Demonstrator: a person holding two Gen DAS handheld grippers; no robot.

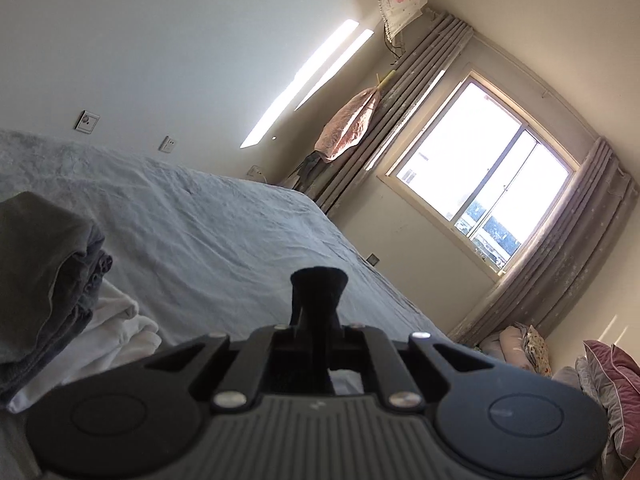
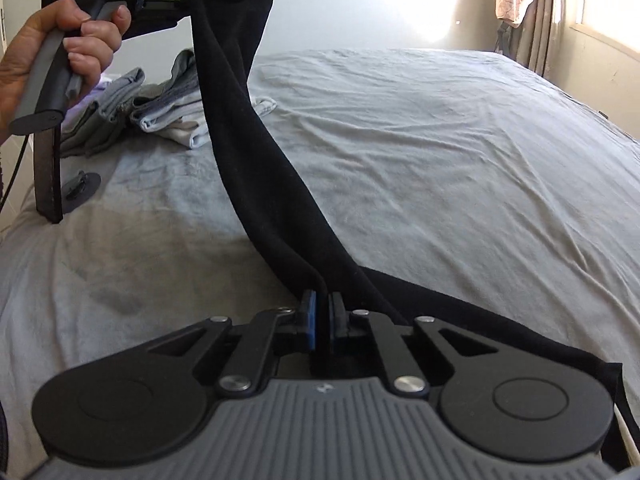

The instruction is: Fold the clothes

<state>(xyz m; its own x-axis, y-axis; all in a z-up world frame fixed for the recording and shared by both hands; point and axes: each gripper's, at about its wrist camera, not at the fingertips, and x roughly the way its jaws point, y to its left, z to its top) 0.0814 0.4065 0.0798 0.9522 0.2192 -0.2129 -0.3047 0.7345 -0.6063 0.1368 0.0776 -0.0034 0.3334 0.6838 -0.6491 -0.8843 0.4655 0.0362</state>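
Two tongs pinch black garment (image 2: 280, 184) — stretched between, over bed (image 2: 460, 160).

Ribbed grey plastic housing with black linkage arms, round black side discs and silver screw heads on the right gripper (image 2: 322, 314); blue rubber pads (image 2: 309, 322) on its fingers. Same grey ribbed body, black arms and silver screws on the left gripper (image 1: 319, 280), small pale mark stamped at 12 o'clock on the housing. Bare hand (image 2: 70, 46) at 10 o'clock in the right wrist view, wrapped round a grey-edged black handle; thin black cable (image 2: 14, 178) trailing toward 7 o'clock.
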